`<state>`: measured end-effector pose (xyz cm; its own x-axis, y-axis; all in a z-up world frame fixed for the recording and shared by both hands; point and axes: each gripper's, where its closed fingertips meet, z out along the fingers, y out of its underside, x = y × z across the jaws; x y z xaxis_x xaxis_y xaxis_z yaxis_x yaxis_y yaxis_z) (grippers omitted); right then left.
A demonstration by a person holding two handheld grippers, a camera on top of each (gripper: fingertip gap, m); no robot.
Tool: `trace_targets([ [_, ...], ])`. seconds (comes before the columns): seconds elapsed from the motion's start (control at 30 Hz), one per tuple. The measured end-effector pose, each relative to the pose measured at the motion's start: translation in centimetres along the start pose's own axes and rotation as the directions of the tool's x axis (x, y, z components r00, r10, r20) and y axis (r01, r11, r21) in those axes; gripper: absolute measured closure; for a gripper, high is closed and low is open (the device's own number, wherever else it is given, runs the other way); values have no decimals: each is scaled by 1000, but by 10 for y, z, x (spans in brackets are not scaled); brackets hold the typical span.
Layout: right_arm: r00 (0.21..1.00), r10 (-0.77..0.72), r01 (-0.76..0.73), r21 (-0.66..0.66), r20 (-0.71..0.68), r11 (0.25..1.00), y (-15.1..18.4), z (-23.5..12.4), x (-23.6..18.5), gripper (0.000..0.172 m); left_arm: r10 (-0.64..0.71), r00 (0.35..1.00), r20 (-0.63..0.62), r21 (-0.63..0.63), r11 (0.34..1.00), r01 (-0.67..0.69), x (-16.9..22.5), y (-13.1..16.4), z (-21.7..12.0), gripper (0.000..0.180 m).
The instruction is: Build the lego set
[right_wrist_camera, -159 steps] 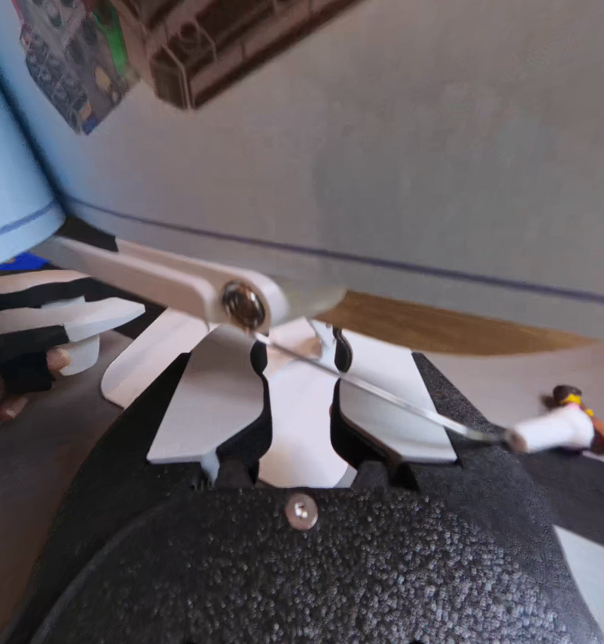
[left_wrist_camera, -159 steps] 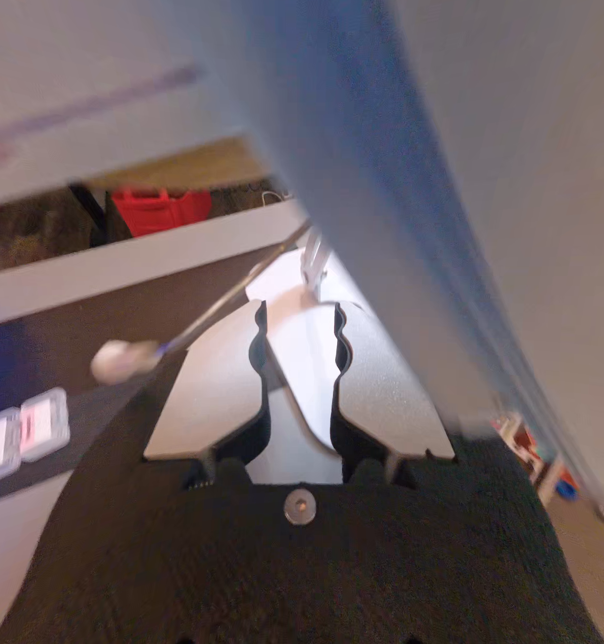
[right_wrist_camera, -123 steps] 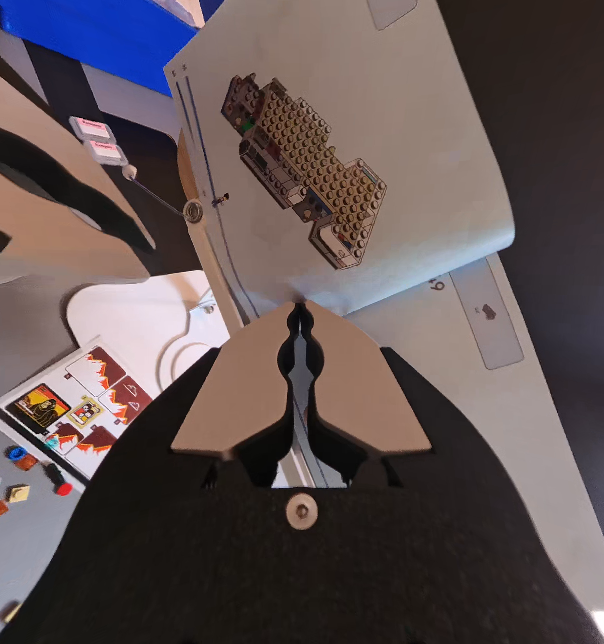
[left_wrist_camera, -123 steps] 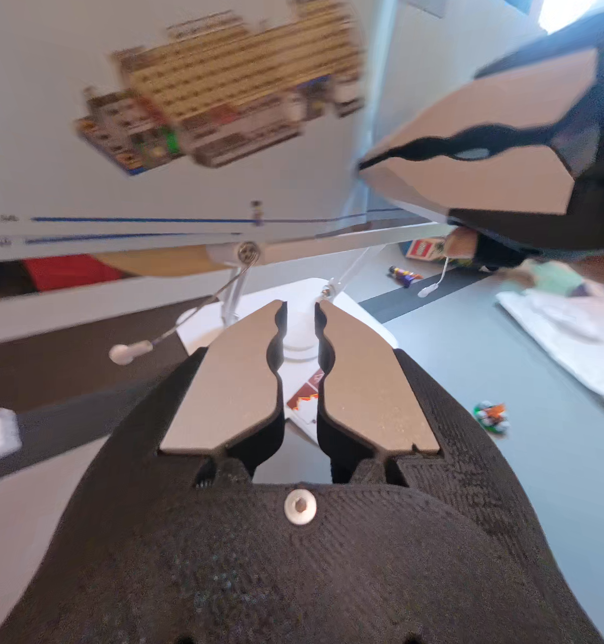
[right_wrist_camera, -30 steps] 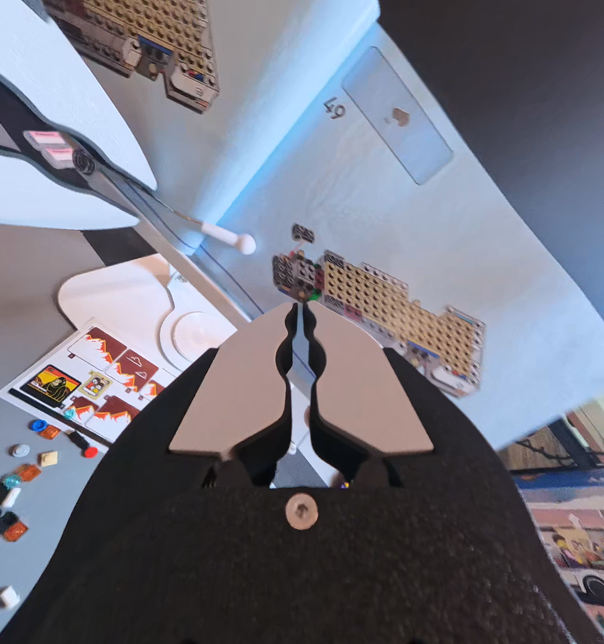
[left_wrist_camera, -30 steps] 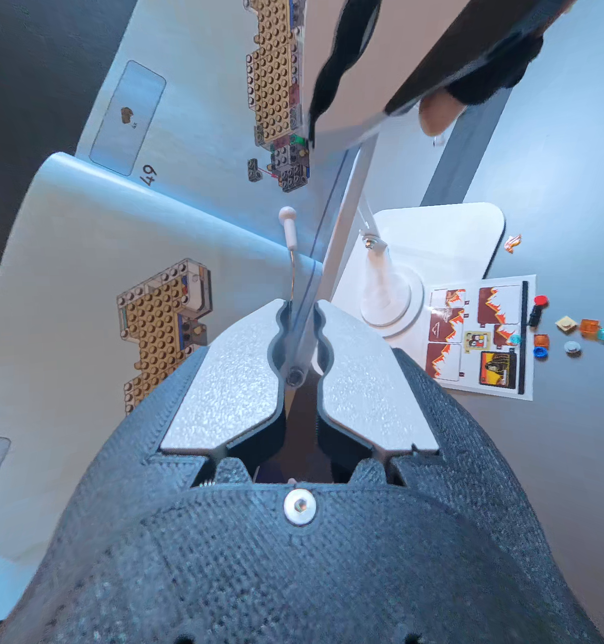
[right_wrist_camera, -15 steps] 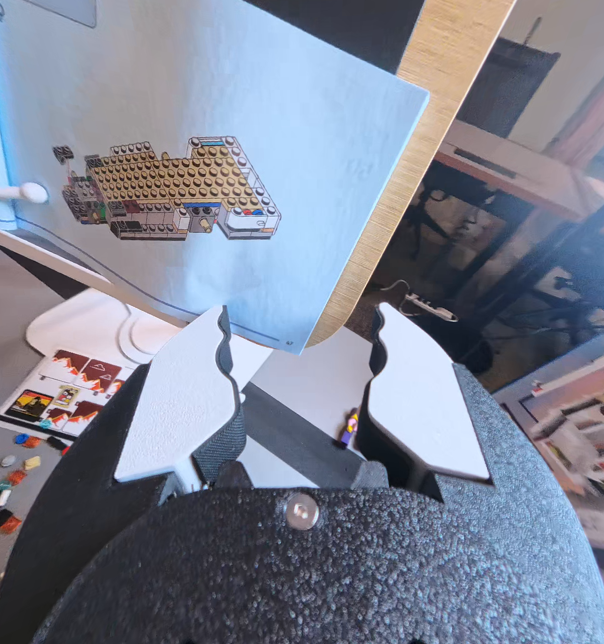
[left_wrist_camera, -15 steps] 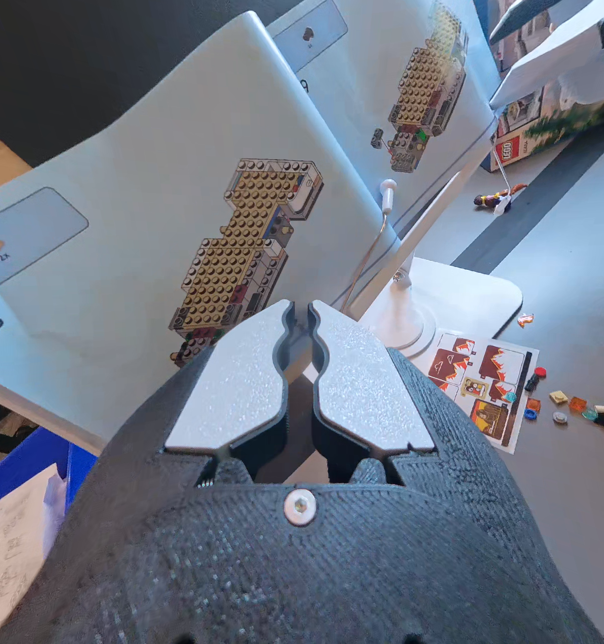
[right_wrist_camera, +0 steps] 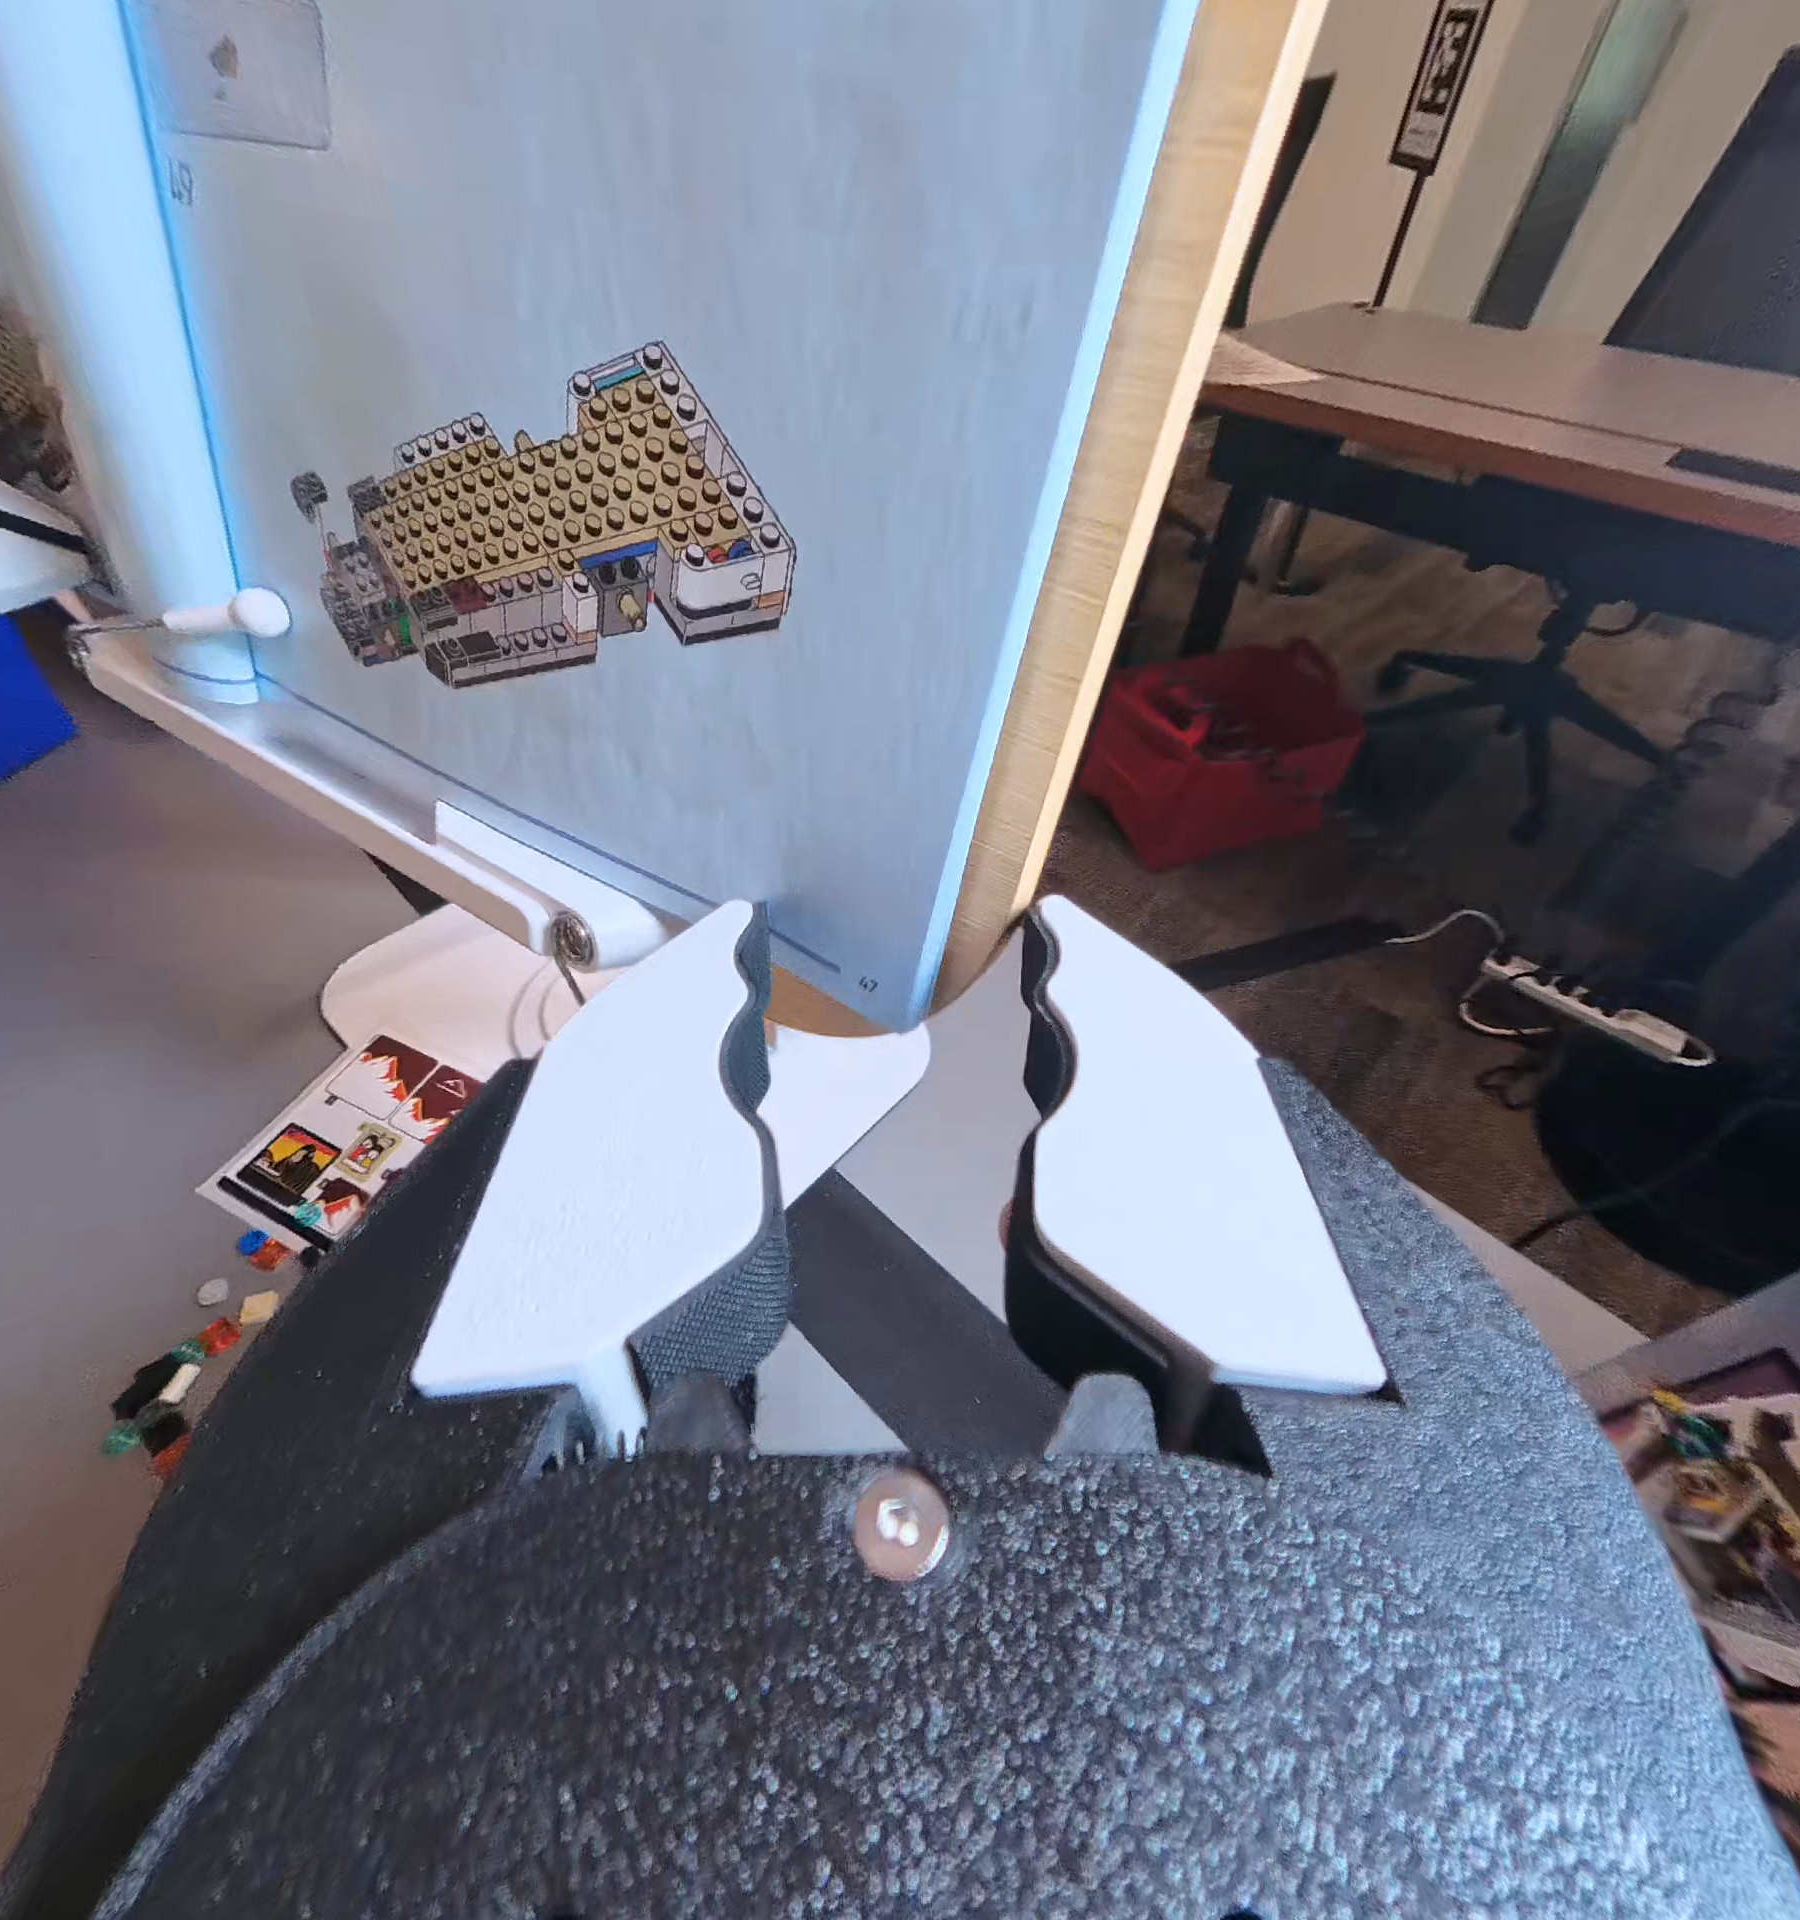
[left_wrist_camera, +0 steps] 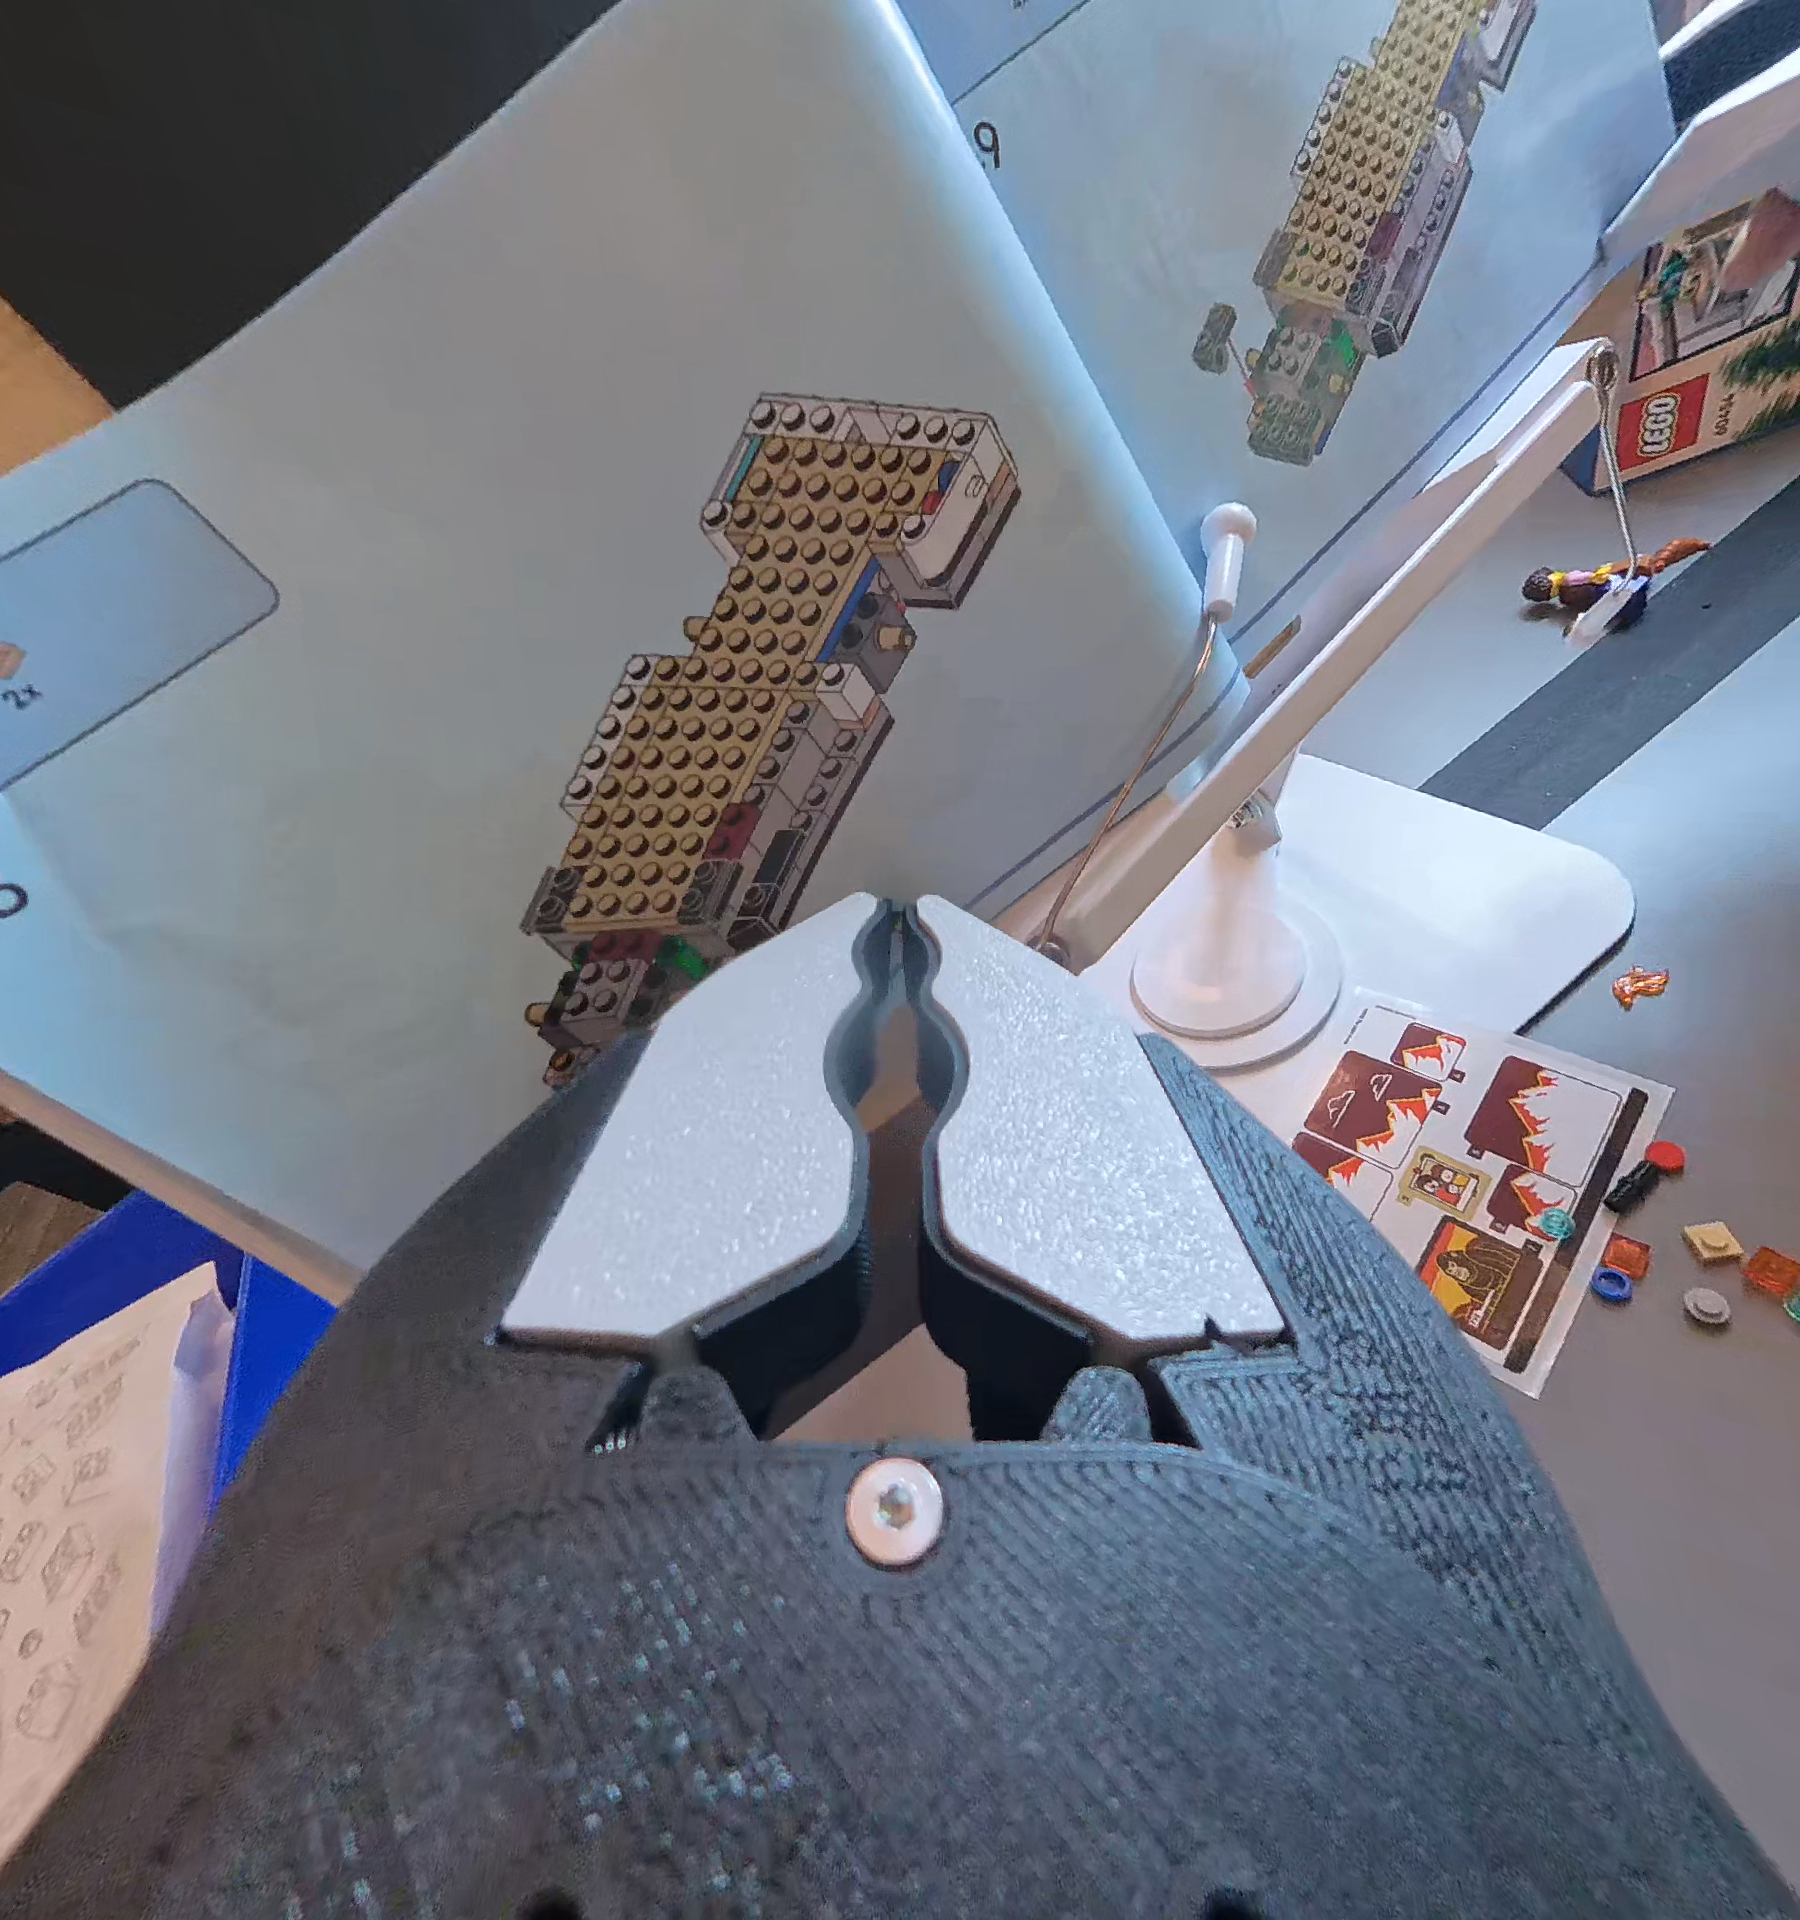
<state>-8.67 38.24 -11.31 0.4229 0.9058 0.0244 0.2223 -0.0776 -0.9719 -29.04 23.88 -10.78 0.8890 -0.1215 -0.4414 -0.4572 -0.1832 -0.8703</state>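
Left wrist view: the left gripper (left_wrist_camera: 898, 925) has its fingers closed at the bottom edge of the curled page (left_wrist_camera: 460, 582) of an open instruction booklet on a white book stand (left_wrist_camera: 1291, 727); whether paper is pinched between the tips cannot be told. To the right the grey table (left_wrist_camera: 1706, 1558) lies open beyond the stand's base. On it lie a sticker sheet (left_wrist_camera: 1447, 1174), a scatter of small bricks (left_wrist_camera: 1727, 1268), a minifigure (left_wrist_camera: 1602, 582) and a printed box (left_wrist_camera: 1748, 343). The stand's wire page holder (left_wrist_camera: 1223, 540) rises just right of the page. A blue bin (left_wrist_camera: 148, 1278) sits lower left. Half a second ago the tips stood slightly apart; now they meet.

Right wrist view: the right gripper (right_wrist_camera: 891, 935) is open, its fingers straddling the lower right corner of the booklet's right page (right_wrist_camera: 719, 312) and the wooden backboard (right_wrist_camera: 1135, 520) without pressing them. Floor, a red crate (right_wrist_camera: 1218, 748) and a desk (right_wrist_camera: 1550, 416) lie to the right. The jaws are narrower than half a second ago.
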Motion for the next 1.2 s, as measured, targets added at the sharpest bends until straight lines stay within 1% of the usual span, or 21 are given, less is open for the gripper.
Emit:
trace_targets([
  [0.13, 994, 94, -95, 27, 48, 995, 1, 0, -1, 127, -31, 999, 13, 15, 999, 31, -2, 0, 2, 180],
  [0.3, 998, 67, -66, 44, -19, 997, 2, -5, -6, 127, -66, 998, -7, 6, 998, 66, -4, 2, 4, 176],
  [0.37, 998, 48, -47, 29, -39, 998, 2, -6, -5, 127, -82, 997, -7, 10, 997, 82, -2, 1, 3, 171],
  [0.43, 997, 24, -22, 20, -72, 1000, -2, -12, -3, 121, -97, 995, 3, 28, 995, 97, 0, -2, -4, 165],
  [0.5, 996, 2, 2, 49, -90, 999, -12, -29, -9, 118, -110, 994, 4, 74, 991, 109, 5, -9, -18, 163],
  [0.57, 994, -55, 60, 57, -99, 997, -19, -51, -22, 112, -123, 992, -4, 124, 985, 122, 11, -17, -36, 159],
  [0.63, 986, -128, 135, 69, -104, 988, -27, -76, -42, 110, -154, 987, -33, 168, 973, 158, 18, -24, -57, 155],
  [0.7, 977, -189, 197, 82, -99, 977, -32, -103, -65, 111, -190, 980, -61, 195, 960, 199, 24, -27, -78, 152],
  [0.77, 972, -220, 228, 103, -84, 968, -32, -131, -91, 118, -237, 966, -100, 228, 940, 254, 30, -29, -101, 156],
  [0.8, 970, -232, 239, 98, -72, 966, -28, -143, -102, 124, -250, 961, -114, 243, 931, 271, 33, -28, -113, 164],
  [0.87, 970, -239, 243, 72, -50, 967, -13, -164, -124, 142, -274, 951, -141, 271, 914, 303, 40, -24, -137, 180],
  [0.9, 973, -227, 229, 73, -33, 971, -4, -174, -135, 151, -302, 942, -148, 279, 901, 333, 43, -21, -148, 180],
  [0.97, 986, -167, 167, 57, -12, 984, 19, -189, -153, 171, -363, 914, -182, 249, 882, 400, 54, -10, -166, 180],
  [1.07, 994, -102, 100, 44, 42, 994, 54, -200, -185, 172, -440, 869, -227, 208, 850, 485, 77, 5, -187, 180],
  [1.13, 994, -98, 95, 54, 51, 994, 70, -201, -201, 172, -464, 859, -217, 186, 844, 503, 92, 16, -195, 180],
  [1.2, 995, -98, 95, 88, 32, 992, 77, -197, -208, 172, -461, 867, -188, 167, 855, 491, 106, 27, -200, 180],
])
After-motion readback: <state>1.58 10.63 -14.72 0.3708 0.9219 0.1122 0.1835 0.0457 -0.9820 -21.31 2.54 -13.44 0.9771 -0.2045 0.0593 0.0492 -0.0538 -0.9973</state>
